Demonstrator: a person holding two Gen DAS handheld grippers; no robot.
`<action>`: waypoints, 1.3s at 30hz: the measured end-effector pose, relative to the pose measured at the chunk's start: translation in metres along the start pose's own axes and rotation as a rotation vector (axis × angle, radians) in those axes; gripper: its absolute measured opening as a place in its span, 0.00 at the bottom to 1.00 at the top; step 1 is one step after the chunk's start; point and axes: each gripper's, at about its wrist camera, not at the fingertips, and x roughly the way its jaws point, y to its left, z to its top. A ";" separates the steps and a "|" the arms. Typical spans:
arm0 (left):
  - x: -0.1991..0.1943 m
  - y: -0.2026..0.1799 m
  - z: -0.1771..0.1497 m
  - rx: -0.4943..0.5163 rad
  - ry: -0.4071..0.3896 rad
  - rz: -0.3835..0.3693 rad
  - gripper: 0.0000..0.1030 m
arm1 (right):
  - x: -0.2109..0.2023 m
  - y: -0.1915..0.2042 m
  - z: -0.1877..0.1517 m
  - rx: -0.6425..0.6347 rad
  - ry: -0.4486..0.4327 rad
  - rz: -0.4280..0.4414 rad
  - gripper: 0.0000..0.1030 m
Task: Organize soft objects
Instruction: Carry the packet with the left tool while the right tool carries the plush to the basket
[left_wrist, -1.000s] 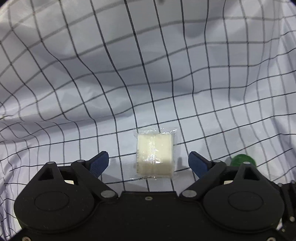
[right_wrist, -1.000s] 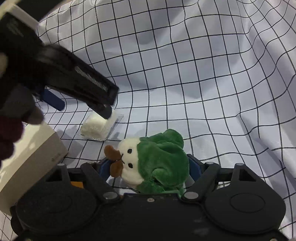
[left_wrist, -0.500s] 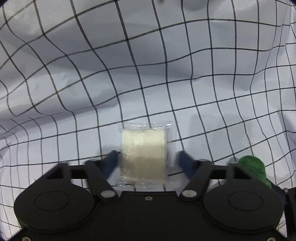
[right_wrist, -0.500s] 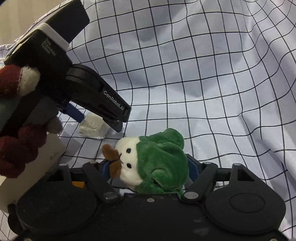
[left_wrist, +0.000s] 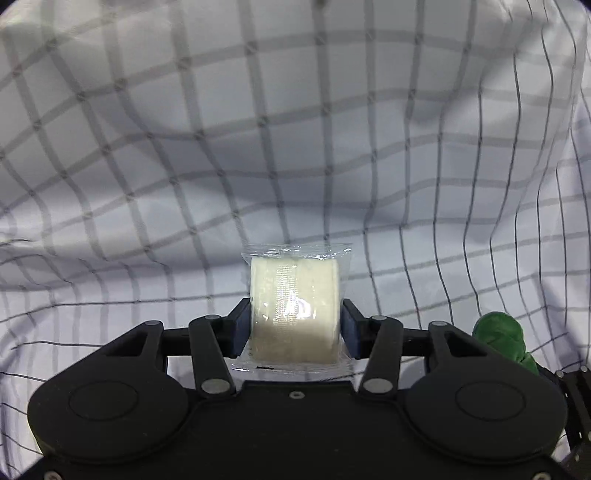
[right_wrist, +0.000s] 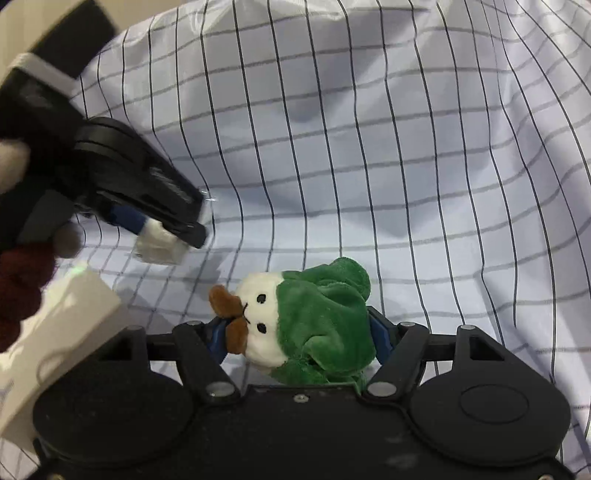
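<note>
White gauze roll in clear wrapper (left_wrist: 294, 310) between pads of left tongs (left_wrist: 294, 328), jaws closing, pads pressing its sides. Green-and-white plush toy (right_wrist: 306, 325) gripped in right tongs (right_wrist: 299, 332), jaws closing on it. Checked cloth (right_wrist: 369, 147) beneath both. White box (right_wrist: 55, 325) left of right tongs.

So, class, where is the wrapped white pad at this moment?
The wrapped white pad sits between the closing left tongs, above the checked cloth; the right-wrist view shows it left of the green plush toy.
</note>
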 end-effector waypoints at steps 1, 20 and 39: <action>-0.006 0.008 0.001 -0.013 -0.012 0.002 0.47 | 0.000 0.003 0.005 -0.001 -0.007 0.001 0.68; -0.070 0.172 -0.066 -0.249 -0.104 0.145 0.47 | 0.020 0.150 0.060 -0.174 -0.073 0.138 0.68; -0.164 0.192 -0.193 -0.332 -0.199 0.285 0.47 | -0.070 0.238 -0.008 -0.362 -0.069 0.428 0.69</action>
